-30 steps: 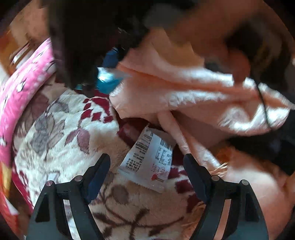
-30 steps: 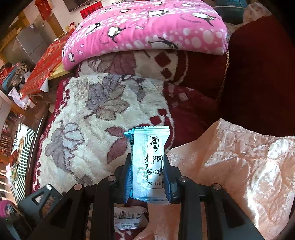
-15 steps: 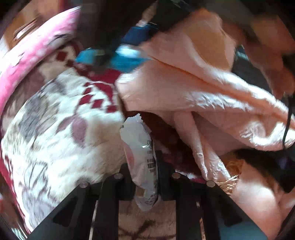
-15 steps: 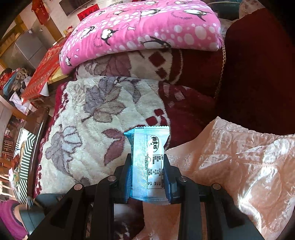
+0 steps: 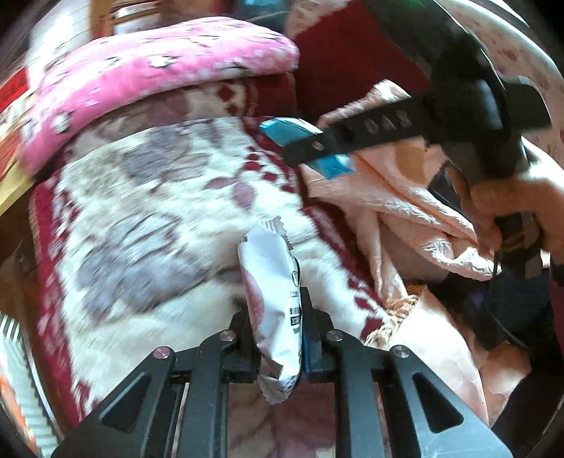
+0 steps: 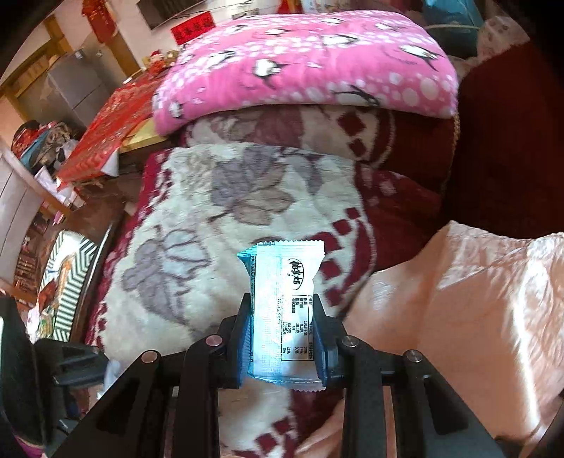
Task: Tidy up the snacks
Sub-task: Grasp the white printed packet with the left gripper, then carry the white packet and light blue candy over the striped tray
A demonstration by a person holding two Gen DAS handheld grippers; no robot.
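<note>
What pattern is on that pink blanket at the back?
White dots and penguins on the pink blanket, clearest in the right wrist view.

my left hand-held gripper [image 5: 278, 327] pinches a white snack packet [image 5: 273, 299] upright between its jaws, above the floral blanket [image 5: 141, 211]. up to the right, my right hand-held gripper [image 5: 317, 144] grips a blue packet [image 5: 282, 128] over the peach cloth [image 5: 405, 197], with my hand [image 5: 511, 200] on its handle. a pink pillow [image 5: 141, 81] lies beyond, all somewhat blurred.

Lived-in home, floral blanket [image 6: 246, 218], pink penguin quilt [image 6: 306, 67], red festive banners [image 6: 194, 26]
</note>
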